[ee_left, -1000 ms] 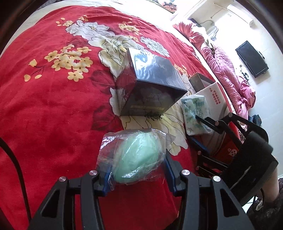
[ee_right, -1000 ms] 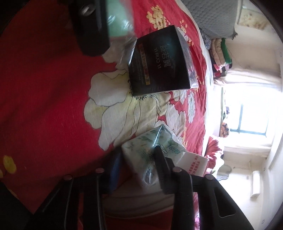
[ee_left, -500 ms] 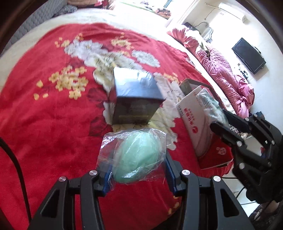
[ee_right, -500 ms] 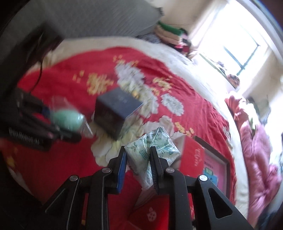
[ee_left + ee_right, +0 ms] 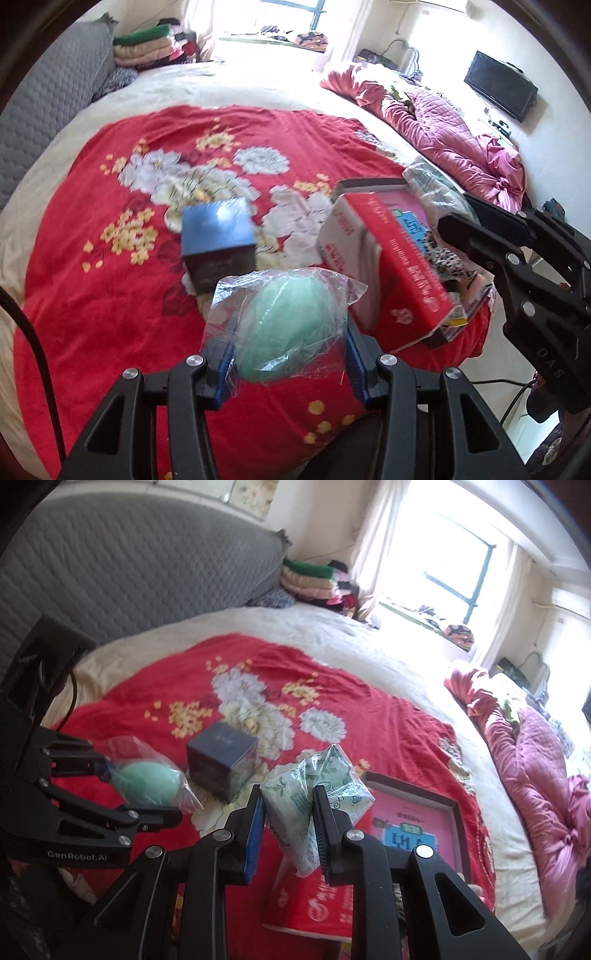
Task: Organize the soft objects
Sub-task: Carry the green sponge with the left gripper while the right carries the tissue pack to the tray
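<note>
While both devices hover above the near edge of the bed (image 5: 258,627), the left claw (image 5: 290,360) grips a pale green soft ball in a clear plastic bag (image 5: 290,325), its blue-padded fingers (image 5: 223,360) pressing the bag from either side and the loose film flaring out above them. Level and pointing across the bed, the left claw holds its load over the red floral blanket (image 5: 92,295), clear of the fabric. To its right, the right claw (image 5: 288,821) pinches a green-and-white printed tissue pack (image 5: 314,790) tightly at the waist, so that the wrapper bulges above and below the fingers; it is raised over the red-and-white cardboard box (image 5: 314,904) lying open near the bed's near right corner, pink printed material visible inside. Just beyond the green ball, a dark blue cube-shaped box (image 5: 218,240) sits on the blanket's white flower pattern, apart from both claws. Farther back, a crumpled pink quilt (image 5: 461,144) lies along the bed's right edge, folded clothes (image 5: 310,578) are stacked at the far corner beside a grey quilted headboard (image 5: 129,565), and a bright window (image 5: 454,576) fills the wall behind.
</note>
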### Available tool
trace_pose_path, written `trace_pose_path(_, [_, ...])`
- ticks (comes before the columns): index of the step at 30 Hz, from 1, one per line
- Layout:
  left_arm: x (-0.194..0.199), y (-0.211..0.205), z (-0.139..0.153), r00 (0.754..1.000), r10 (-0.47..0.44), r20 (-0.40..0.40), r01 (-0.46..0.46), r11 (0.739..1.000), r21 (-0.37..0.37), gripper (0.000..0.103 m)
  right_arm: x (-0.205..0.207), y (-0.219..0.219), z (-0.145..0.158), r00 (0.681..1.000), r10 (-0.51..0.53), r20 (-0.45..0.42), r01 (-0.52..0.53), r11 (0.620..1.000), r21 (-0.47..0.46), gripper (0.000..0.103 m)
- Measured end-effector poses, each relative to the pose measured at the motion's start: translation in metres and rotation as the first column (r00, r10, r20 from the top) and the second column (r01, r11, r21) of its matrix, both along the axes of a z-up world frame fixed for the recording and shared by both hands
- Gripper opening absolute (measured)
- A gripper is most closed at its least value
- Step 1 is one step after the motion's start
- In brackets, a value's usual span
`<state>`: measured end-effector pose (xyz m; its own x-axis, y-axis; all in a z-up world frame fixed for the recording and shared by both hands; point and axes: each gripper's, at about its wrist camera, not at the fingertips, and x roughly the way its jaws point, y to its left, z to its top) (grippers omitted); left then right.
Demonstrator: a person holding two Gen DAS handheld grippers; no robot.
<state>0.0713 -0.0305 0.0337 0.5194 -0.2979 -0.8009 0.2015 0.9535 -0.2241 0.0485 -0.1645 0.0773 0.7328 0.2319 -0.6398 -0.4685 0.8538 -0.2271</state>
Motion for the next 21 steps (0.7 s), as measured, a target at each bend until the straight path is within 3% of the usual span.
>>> trace_pose_path(12, [0.008,-0.082,0.052,0.992,-0.102,0.072,0.098,0.994,0.052,0.049,-0.025,-0.101,0.054,0.98,-0.179,0.086,0.166,0.976,0.139,0.025])
trace_pose_path(21, [0.022,-0.159,0.062,0.975,-0.21,0.077,0.202,0.974,0.105,0.049,-0.034,-0.183,0.066,0.944,-0.321,0.08,0.301,0.933,0.196,0.025])
